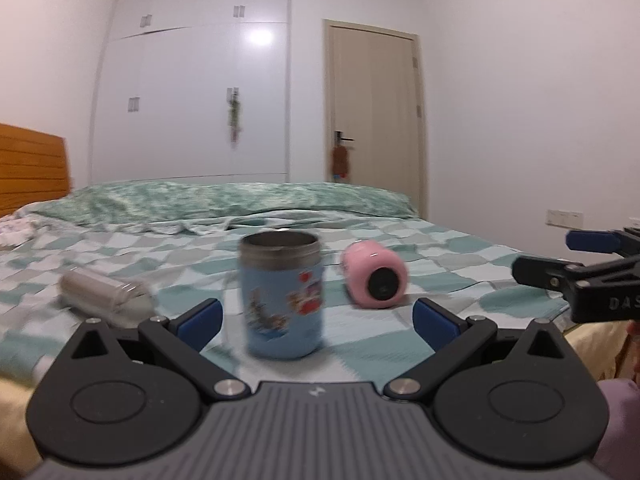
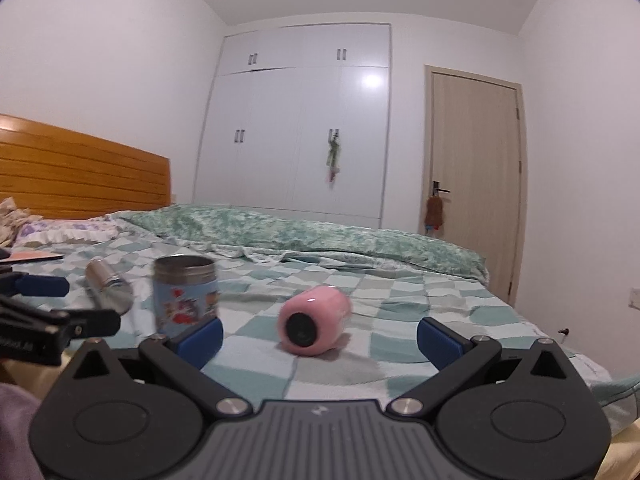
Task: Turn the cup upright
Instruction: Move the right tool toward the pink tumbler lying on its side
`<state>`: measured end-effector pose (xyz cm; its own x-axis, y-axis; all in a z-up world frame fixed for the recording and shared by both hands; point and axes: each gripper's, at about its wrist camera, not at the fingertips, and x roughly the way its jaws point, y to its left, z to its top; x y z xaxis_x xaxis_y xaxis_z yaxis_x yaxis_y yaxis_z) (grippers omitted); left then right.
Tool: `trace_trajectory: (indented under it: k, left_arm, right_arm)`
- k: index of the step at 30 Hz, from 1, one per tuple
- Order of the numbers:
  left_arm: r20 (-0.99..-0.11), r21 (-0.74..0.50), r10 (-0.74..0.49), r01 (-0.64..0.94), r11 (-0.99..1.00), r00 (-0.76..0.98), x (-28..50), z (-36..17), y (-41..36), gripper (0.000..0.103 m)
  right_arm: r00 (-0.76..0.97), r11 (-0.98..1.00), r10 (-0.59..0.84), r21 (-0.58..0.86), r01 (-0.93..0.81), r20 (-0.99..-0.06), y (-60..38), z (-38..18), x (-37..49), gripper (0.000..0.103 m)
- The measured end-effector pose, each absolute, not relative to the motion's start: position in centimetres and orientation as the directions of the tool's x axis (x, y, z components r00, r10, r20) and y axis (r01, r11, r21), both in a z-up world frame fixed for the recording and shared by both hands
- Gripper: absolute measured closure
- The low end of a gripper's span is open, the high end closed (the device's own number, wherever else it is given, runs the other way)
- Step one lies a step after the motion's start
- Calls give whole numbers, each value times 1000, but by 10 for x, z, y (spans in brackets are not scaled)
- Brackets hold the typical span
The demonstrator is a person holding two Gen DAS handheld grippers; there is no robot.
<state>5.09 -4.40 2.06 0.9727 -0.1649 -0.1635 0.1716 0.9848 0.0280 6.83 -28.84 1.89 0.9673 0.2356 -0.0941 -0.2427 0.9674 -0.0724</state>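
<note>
A blue cartoon-print cup (image 1: 283,295) with a steel rim stands upright on the bed, just ahead of my open, empty left gripper (image 1: 316,320); it also shows in the right wrist view (image 2: 185,294). A pink cup (image 1: 375,273) lies on its side to its right, dark base toward me. In the right wrist view the pink cup (image 2: 313,320) lies ahead, between the fingers of my open, empty right gripper (image 2: 320,340), apart from them. A silver cup (image 1: 106,295) lies on its side at the left, also in the right wrist view (image 2: 109,286).
The cups rest on a checkered green and white bedsheet (image 2: 400,320). A green quilt (image 2: 320,236) lies behind, a wooden headboard (image 2: 80,172) at the left. The right gripper shows at the right edge of the left wrist view (image 1: 580,276); the left gripper shows at the left of the right wrist view (image 2: 48,320).
</note>
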Motion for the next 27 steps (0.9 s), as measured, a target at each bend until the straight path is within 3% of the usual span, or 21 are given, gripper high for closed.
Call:
trace_trajectory:
  k: [12, 27]
  left_arm:
    - [-254, 86, -332, 363, 928, 908, 151, 38, -113, 0]
    - [-385, 112, -379, 450, 886, 841, 260, 37, -145, 0]
  right_arm:
    - [986, 990, 121, -63, -129, -112, -343, 38, 143, 0]
    - [927, 981, 184, 4, -193, -326, -371, 49, 274, 0]
